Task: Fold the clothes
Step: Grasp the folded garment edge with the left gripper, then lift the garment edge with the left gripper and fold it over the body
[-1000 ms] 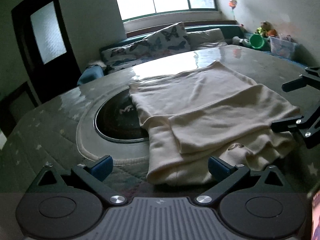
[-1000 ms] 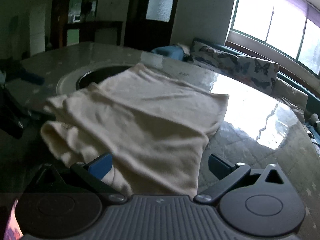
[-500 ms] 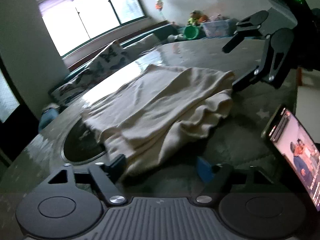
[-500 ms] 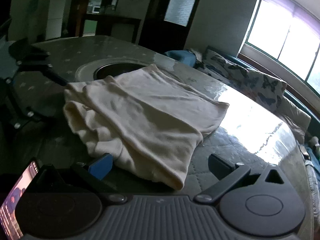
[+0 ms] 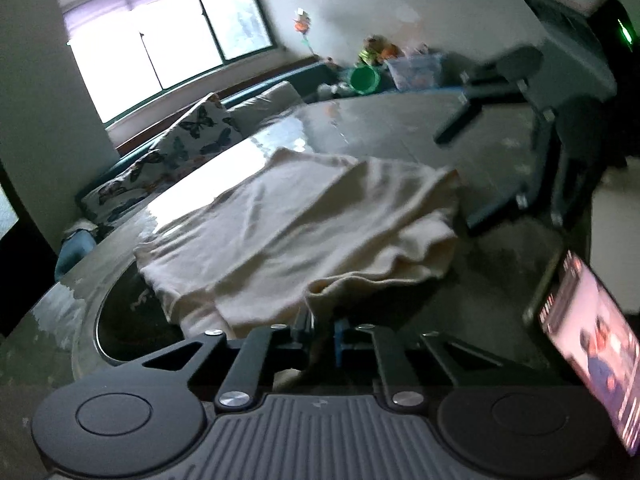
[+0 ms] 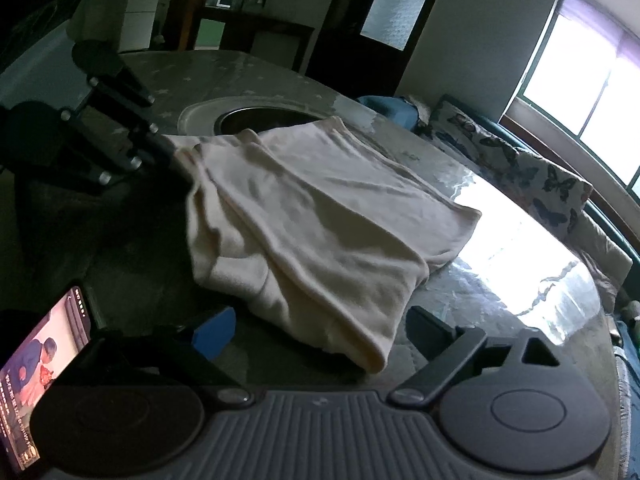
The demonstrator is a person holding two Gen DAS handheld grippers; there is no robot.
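Note:
A cream garment (image 5: pixel 304 220), partly folded, lies on the round table (image 5: pixel 400 120). In the left wrist view my left gripper (image 5: pixel 320 322) is shut on the garment's near corner, which rises a little off the table. The right wrist view shows that same left gripper (image 6: pixel 168 148) pinching the far left corner of the garment (image 6: pixel 320 208). My right gripper (image 6: pixel 320 332) stands open, its fingers on either side of the near folded edge and not touching it. From the left wrist view the right gripper (image 5: pixel 456 180) is also open, at the cloth's far right edge.
A phone (image 5: pixel 588 344) with a lit screen leans at the table's near edge, also seen as the phone (image 6: pixel 44 364) at lower left. A dark round recess (image 6: pixel 248 118) sits in the tabletop, partly under the garment. A sofa with butterfly cushions (image 5: pixel 192 136) runs below the window.
My left gripper has moved in and shut on the garment's near corner, which now lifts slightly. The right gripper has stayed open by the folded edge.

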